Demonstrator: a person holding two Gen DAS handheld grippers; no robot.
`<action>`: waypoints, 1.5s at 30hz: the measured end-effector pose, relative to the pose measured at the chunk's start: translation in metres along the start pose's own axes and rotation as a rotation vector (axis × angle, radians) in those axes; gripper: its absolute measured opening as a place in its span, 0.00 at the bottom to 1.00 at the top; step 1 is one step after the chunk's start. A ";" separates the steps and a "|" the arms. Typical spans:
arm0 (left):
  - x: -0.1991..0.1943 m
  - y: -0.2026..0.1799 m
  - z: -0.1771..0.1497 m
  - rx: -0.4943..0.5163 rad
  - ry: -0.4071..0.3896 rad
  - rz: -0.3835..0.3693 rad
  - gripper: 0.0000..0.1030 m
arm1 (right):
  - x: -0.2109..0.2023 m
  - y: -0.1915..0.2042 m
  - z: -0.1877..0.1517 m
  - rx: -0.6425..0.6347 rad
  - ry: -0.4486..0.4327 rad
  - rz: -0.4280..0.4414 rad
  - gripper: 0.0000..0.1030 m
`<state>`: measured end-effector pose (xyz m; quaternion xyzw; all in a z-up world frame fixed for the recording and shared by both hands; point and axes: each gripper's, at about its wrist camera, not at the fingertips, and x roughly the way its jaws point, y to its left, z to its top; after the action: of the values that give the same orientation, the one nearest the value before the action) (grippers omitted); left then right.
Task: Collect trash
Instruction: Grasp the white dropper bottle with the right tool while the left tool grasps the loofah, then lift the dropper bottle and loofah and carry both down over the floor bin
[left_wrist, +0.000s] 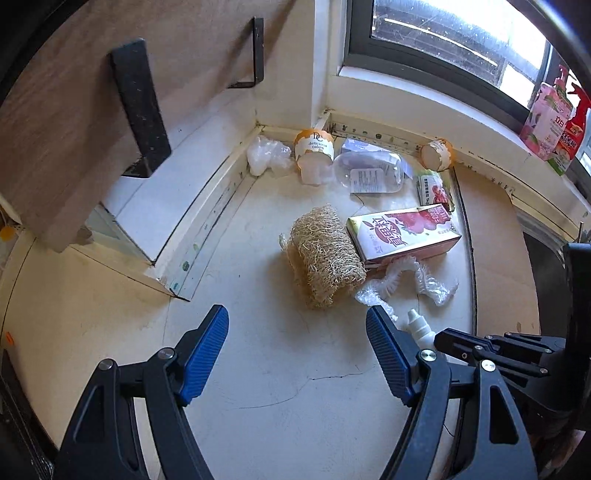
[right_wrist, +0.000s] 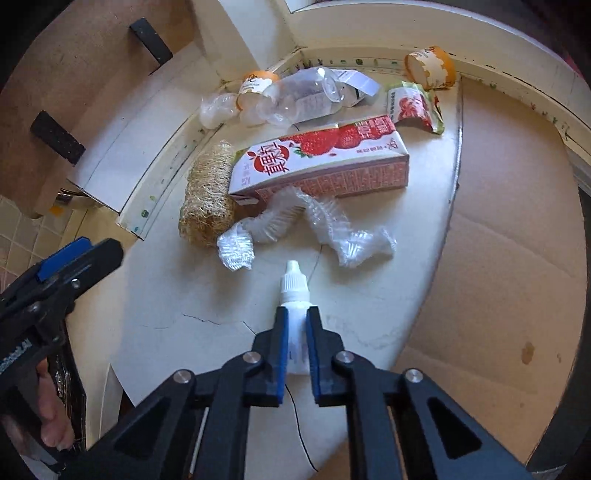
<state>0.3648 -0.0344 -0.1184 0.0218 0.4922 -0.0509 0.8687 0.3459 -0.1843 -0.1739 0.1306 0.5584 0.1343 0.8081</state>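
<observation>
My right gripper (right_wrist: 297, 317) is shut on a small white dropper bottle (right_wrist: 295, 295), nozzle pointing forward, just above the white counter. The bottle also shows in the left wrist view (left_wrist: 419, 326). My left gripper (left_wrist: 297, 325) is open and empty over bare counter, left of the right gripper (left_wrist: 443, 338). Ahead lie a strawberry milk carton (right_wrist: 321, 162), a crinkled clear plastic cap (right_wrist: 314, 225), a loofah (right_wrist: 207, 199), a crushed clear bottle (right_wrist: 303, 96), a green-red snack wrapper (right_wrist: 413, 107), two orange-white paper cups (right_wrist: 430, 68) and clear plastic wrap (right_wrist: 216, 109).
A cardboard sheet (right_wrist: 509, 258) covers the floor or counter to the right. A wooden shelf with black brackets (left_wrist: 140, 107) hangs at the left over a white ledge. Pink and red bottles (left_wrist: 554, 122) stand on the window sill. Walls close the far corner.
</observation>
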 end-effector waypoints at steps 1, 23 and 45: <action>0.007 -0.001 0.004 -0.007 0.012 -0.007 0.73 | 0.001 -0.003 0.003 0.007 0.003 0.004 0.00; 0.105 0.009 0.048 -0.173 0.133 -0.039 0.73 | 0.025 0.023 0.004 -0.144 0.107 0.089 0.23; 0.083 0.022 0.013 -0.221 0.081 -0.105 0.37 | 0.003 -0.012 -0.002 -0.038 0.047 0.173 0.23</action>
<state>0.4210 -0.0194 -0.1831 -0.0977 0.5298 -0.0407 0.8415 0.3455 -0.1948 -0.1815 0.1597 0.5614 0.2171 0.7824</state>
